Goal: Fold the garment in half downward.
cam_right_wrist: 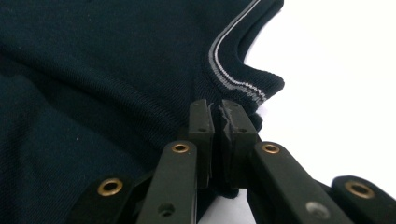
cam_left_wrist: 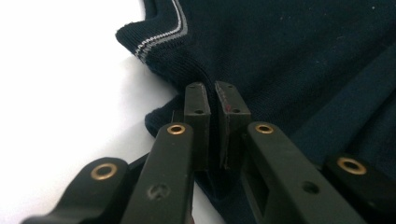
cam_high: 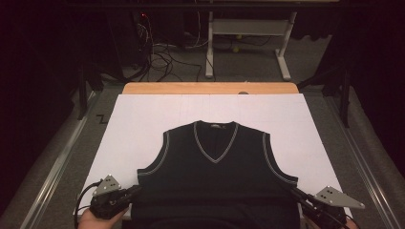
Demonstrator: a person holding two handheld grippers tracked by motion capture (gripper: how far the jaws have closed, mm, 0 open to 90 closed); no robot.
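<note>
**Vest pinched at both side seams**

While the dark sleeveless vest (cam_high: 216, 167) lies face up on the white sheet (cam_high: 143, 119), its V-neck toward the far edge and its hem toward the person, it is gripped on both sides just below the armholes. In the left gripper view the jaws of the left gripper (cam_left_wrist: 215, 93) are seen drawn nearly together on a fold of knit beside the striped armhole trim (cam_left_wrist: 161, 39); in the right gripper view the right gripper (cam_right_wrist: 215, 108) is closed in the same narrow way on the opposite side seam, below its own striped trim (cam_right_wrist: 229, 77). The matching holds are judged to be chosen so that the cloth can be lifted or folded evenly, without one side dragging (a single grip would let the body twist). From the high view the left gripper (cam_high: 136, 190) and right gripper (cam_high: 293, 191) are placed symmetrically at the near corners. The wooden table edge (cam_high: 210, 88) is seen beyond the sheet.
</note>
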